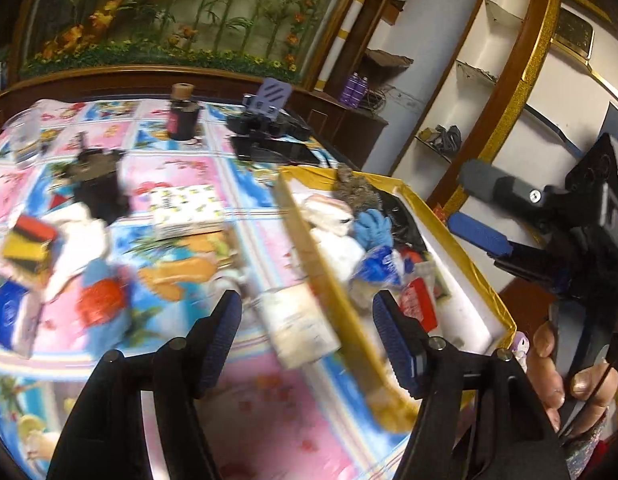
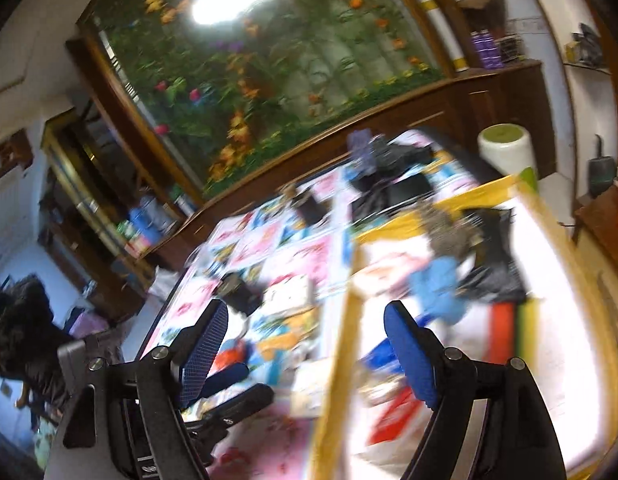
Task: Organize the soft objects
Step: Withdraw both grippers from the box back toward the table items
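A yellow-edged white box (image 1: 475, 280) sits on the right of the cartoon-print tablecloth (image 1: 181, 184) and holds soft things: a blue glove (image 1: 375, 228), white cloth and packets. It also shows in the right wrist view (image 2: 341, 312), with the blue glove (image 2: 439, 284) and a striped sponge (image 2: 515, 328) inside. My left gripper (image 1: 307, 332) is open and empty, over the box's left wall. A striped sponge (image 1: 27, 246) and a blue and red plush (image 1: 103, 300) lie on the cloth at left. My right gripper (image 2: 305, 348) is open and empty, held above the box; it also shows in the left wrist view (image 1: 479, 210).
A dark bottle (image 1: 183, 114), a black stand with gear (image 1: 265, 132), a dark container (image 1: 99, 182) and a small printed box (image 1: 189, 210) stand on the table. A white roll (image 2: 507, 152) stands beyond the box. Wooden cabinets and a flower mural lie behind.
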A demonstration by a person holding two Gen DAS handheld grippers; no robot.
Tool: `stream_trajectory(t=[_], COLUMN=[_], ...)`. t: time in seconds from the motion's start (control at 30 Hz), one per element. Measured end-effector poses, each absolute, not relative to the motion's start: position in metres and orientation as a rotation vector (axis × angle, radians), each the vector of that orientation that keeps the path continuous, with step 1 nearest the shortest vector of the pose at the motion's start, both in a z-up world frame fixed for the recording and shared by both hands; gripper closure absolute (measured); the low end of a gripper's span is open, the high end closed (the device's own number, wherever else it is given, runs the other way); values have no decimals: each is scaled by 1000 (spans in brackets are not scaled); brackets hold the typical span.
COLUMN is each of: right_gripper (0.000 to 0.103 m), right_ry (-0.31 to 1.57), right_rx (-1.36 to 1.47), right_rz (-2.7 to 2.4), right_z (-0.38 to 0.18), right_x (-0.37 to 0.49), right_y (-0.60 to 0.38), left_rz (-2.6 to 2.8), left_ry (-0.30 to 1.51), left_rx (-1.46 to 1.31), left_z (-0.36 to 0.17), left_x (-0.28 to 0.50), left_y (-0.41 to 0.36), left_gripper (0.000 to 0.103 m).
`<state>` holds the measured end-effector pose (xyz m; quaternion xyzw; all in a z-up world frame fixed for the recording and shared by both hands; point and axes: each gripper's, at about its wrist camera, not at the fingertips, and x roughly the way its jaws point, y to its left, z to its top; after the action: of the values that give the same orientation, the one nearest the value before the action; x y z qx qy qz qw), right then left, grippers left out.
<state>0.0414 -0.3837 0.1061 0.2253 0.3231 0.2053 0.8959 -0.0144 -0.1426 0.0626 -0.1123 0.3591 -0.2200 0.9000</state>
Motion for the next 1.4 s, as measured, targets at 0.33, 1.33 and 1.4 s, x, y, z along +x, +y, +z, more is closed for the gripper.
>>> stream_trajectory(t=[0.33,1.33,1.4], right_gripper=[19,19,19], right_ry=[829,1131,1152], right_rx=[341,10,-34], right_rz=[551,408,375], right_z=[68,28,23], right_x=[51,142,144], right_y=[-284,-240,-236], left_rz=[-207,-263,-268], left_ry=[691,754,751], left_rx=[-352,-452,-459], left_z=[49,33,33], left_x=[-52,-43,-44], left_y=[-11,3,3], left_gripper=[25,25,25])
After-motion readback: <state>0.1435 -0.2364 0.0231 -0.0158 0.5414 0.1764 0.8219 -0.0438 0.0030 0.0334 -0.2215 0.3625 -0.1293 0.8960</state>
